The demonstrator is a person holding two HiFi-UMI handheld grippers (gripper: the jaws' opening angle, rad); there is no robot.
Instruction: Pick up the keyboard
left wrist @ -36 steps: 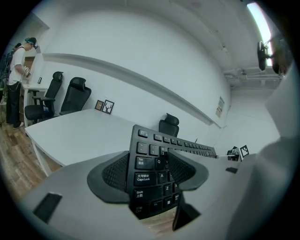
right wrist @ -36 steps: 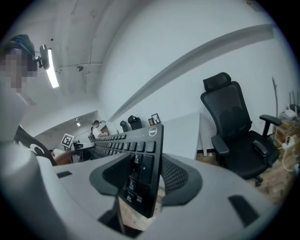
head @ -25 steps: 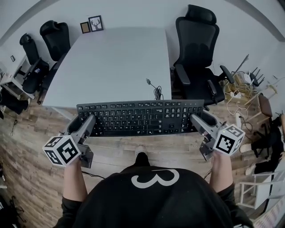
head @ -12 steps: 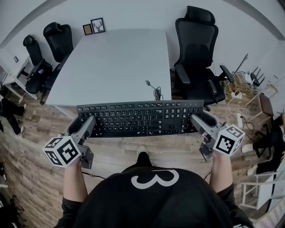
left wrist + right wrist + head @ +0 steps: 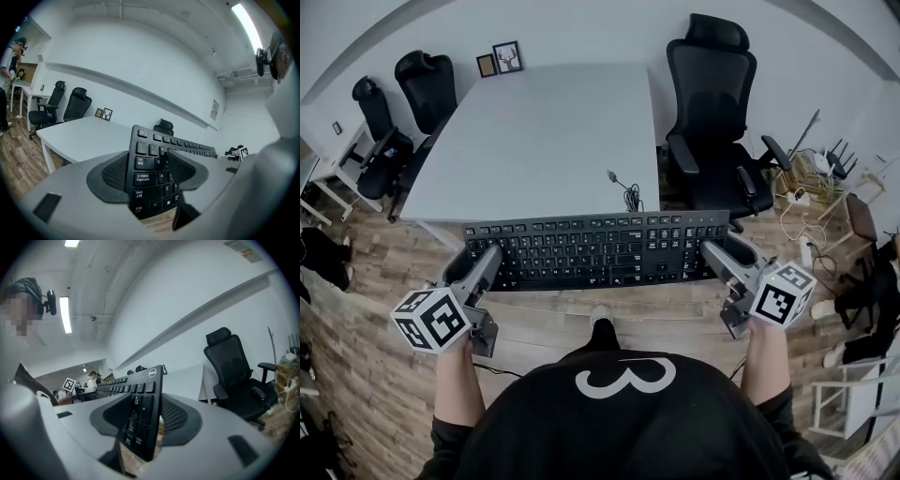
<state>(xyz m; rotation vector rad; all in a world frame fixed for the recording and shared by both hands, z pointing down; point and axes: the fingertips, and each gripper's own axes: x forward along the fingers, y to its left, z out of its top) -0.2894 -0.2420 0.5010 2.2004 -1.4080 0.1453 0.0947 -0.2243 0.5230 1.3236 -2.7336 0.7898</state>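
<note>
A long black keyboard (image 5: 595, 249) hangs level above the wooden floor, just in front of the white table (image 5: 544, 131). My left gripper (image 5: 483, 265) is shut on its left end; in the left gripper view the ribbed pads (image 5: 115, 171) press on both faces of the keyboard (image 5: 152, 176) beside the Caps Lock key. My right gripper (image 5: 719, 258) is shut on the right end; in the right gripper view the keyboard (image 5: 140, 413) stands edge-on between the pads (image 5: 173, 416). The keyboard's thin black cable (image 5: 628, 192) trails back onto the table.
A tall black office chair (image 5: 712, 112) stands at the table's right side, with cables and clutter (image 5: 806, 183) on the floor beyond it. Two more black chairs (image 5: 422, 80) and small picture frames (image 5: 499, 58) sit at the far left. The person's torso fills the bottom.
Both grippers and the keyboard stay where they were. Only the head view has shifted slightly.
</note>
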